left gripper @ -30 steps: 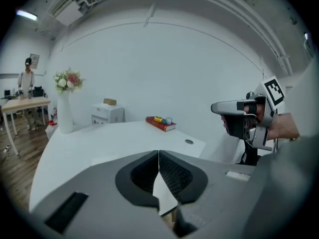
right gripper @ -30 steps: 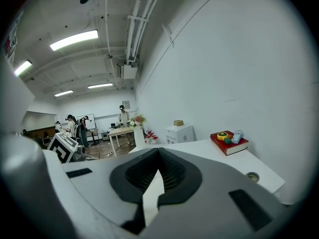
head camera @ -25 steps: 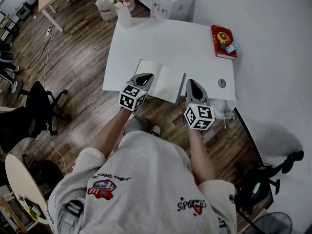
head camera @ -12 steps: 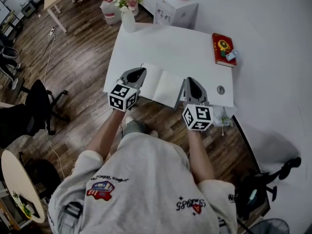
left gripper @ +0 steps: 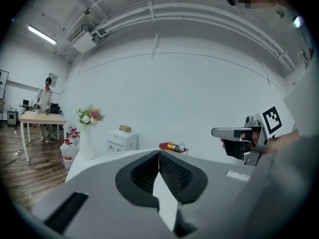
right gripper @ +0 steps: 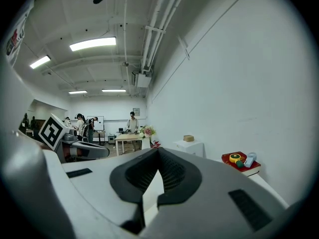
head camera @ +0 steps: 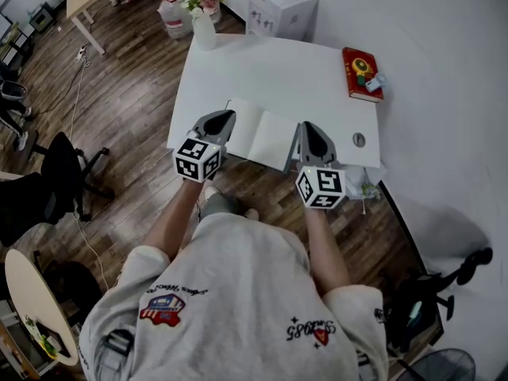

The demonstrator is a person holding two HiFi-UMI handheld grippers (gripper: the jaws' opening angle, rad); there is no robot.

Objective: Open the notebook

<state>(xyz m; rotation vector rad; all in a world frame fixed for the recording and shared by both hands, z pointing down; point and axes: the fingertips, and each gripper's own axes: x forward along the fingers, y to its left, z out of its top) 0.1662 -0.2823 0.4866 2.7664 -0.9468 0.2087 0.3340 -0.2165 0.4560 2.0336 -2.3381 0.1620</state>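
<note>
The notebook (head camera: 266, 133) lies open on the white table (head camera: 270, 70) near its front edge, blank pages up. My left gripper (head camera: 223, 117) hovers by the notebook's left edge, jaws shut with nothing in them. My right gripper (head camera: 308, 128) is at the notebook's right edge, also shut and empty. In the left gripper view the jaw tips (left gripper: 159, 156) meet and the right gripper (left gripper: 234, 132) shows level at the right. In the right gripper view the tips (right gripper: 158, 153) touch and the left gripper (right gripper: 87, 151) shows at the left.
A red book (head camera: 362, 74) with small items on it lies at the table's far right corner. A vase of flowers (head camera: 203, 14) stands at the far left corner, a white cabinet (head camera: 282, 6) behind. A cable hole (head camera: 359, 140) is near the right gripper. A black chair (head camera: 63, 173) stands left.
Both grippers have lifted a little off the table. The left one drew slightly left, off the notebook's page. The notebook has not moved.
</note>
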